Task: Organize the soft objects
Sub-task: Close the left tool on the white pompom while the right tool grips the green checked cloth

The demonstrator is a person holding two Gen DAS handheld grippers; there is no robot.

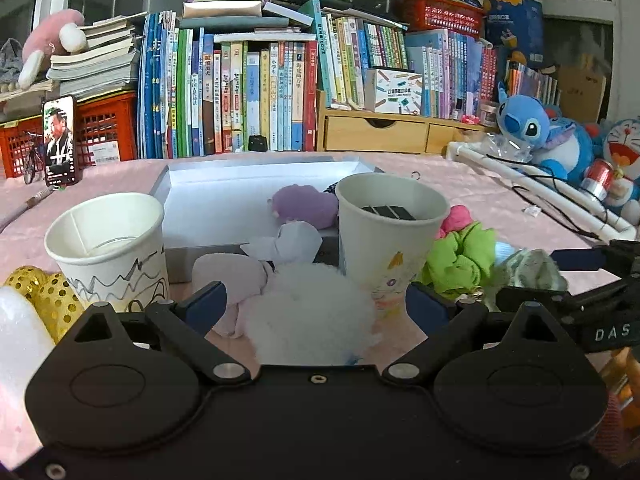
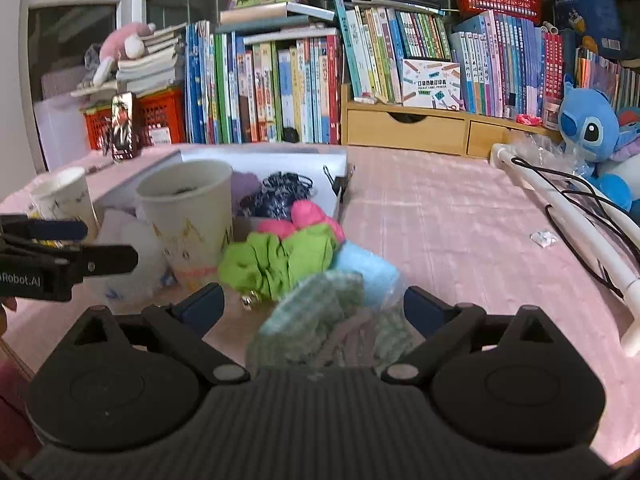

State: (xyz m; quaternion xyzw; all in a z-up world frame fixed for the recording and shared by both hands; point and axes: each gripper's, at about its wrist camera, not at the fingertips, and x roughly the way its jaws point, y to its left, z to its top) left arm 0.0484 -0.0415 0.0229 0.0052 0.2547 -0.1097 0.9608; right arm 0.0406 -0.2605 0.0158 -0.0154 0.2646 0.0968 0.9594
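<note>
Two pairs of hand-held tongs work a heap of soft things on a pink-covered table (image 2: 440, 208), both spread wide and gripping nothing. The left tongs (image 1: 316, 300) frame a fluffy white pom-pom (image 1: 308, 312) lying nearest, just in front of the tall paper cup (image 1: 388, 224). The right tongs (image 2: 312, 304) straddle a bagged green checked cloth (image 2: 332, 320) to the cup's right, with a light blue soft piece (image 2: 364, 268) touching it behind. Next out, beside the cup, lie a green scrunchie (image 2: 276, 256) and a pink one (image 2: 308, 216). Behind the cup stands the white box (image 1: 224, 200), already holding a purple plush piece (image 1: 304, 204).

The step in hand appears to be picking the next items for the box. Each pair of tongs likely needs to close gently on the piece between its tips, lift clear of the cup, and carry it over the box's near wall.
</note>
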